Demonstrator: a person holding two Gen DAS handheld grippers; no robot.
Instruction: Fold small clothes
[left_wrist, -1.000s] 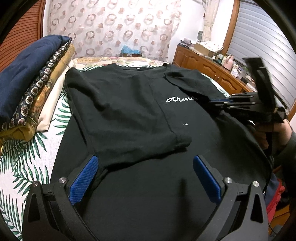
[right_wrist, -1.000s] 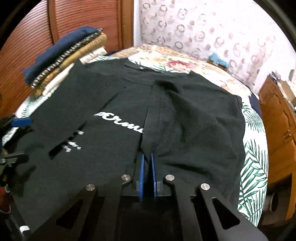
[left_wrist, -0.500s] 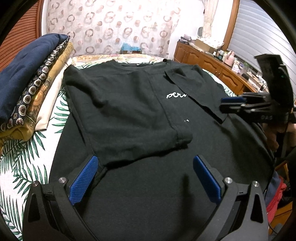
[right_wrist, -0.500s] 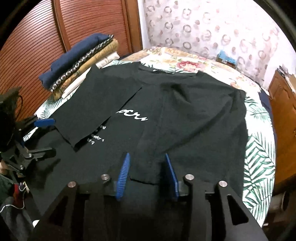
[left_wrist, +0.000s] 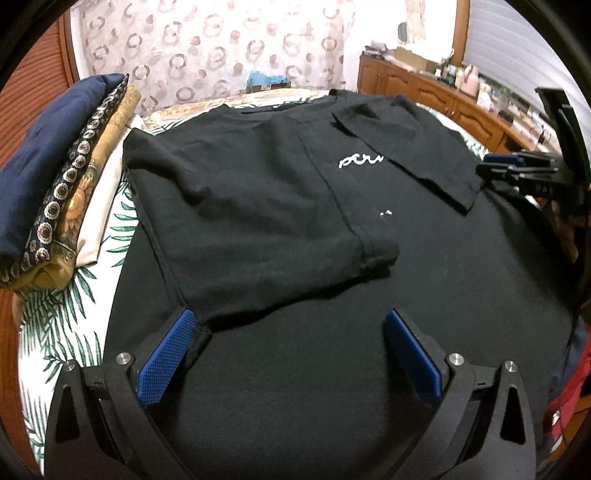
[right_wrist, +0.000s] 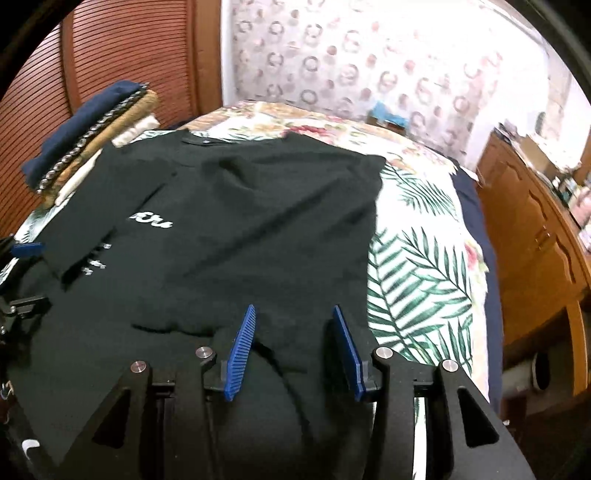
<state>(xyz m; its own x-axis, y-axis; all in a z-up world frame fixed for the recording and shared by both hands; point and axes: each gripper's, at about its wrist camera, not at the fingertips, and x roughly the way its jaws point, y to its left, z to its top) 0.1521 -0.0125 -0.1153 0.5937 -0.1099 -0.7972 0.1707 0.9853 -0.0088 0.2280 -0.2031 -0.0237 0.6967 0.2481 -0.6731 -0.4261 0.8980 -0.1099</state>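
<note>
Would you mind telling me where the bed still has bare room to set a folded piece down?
The widest free patch is the palm-leaf bedspread between the black T-shirt and the wooden cabinets. A narrower strip lies between the shirt and the stack of folded fabrics. The middle is crowded: the shirt covers it.

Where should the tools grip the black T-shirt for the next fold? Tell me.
Probably the bottom hem of the black T-shirt, at its two near corners, coming from the near edge. Both sleeves already lie folded inward, leaving a long panel whose free end lies nearest the left tool and right tool.
</note>
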